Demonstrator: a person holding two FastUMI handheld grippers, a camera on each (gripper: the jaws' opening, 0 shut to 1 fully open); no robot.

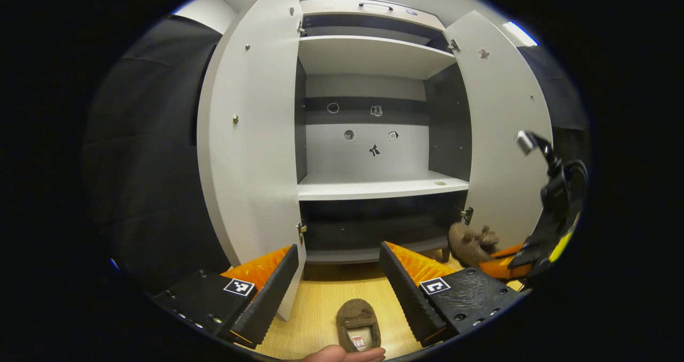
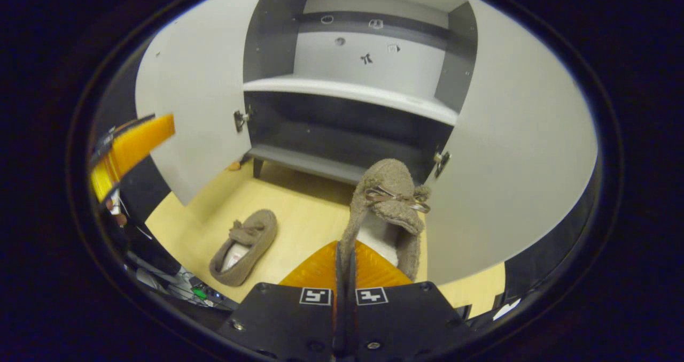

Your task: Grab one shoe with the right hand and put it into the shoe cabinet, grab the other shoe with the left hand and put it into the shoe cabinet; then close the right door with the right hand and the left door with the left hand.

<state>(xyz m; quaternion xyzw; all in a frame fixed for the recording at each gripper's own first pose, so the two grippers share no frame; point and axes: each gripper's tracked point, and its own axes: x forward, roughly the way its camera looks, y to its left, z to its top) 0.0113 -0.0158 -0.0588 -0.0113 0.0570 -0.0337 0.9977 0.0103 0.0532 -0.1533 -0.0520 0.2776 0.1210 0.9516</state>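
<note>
One brown fuzzy slipper (image 1: 358, 319) lies on the wooden floor, just below and between the fingers of my open left gripper (image 1: 339, 276). The same slipper (image 2: 246, 244) lies to the lower left in the right gripper view. My right gripper (image 2: 344, 255) is shut on the side wall of the other slipper (image 2: 387, 207), which has a small bow and is held up off the floor before the cabinet's low shelf (image 2: 304, 161). In the left gripper view that right gripper (image 1: 534, 249) and its slipper (image 1: 473, 241) are near the right door's foot.
The white shoe cabinet (image 1: 379, 188) stands with its left door (image 1: 251, 153) and right door (image 1: 502, 137) swung wide. Its shelves are bare. A hand (image 1: 347, 354) shows at the bottom edge. Cables and gear (image 2: 192, 290) lie on the floor at lower left.
</note>
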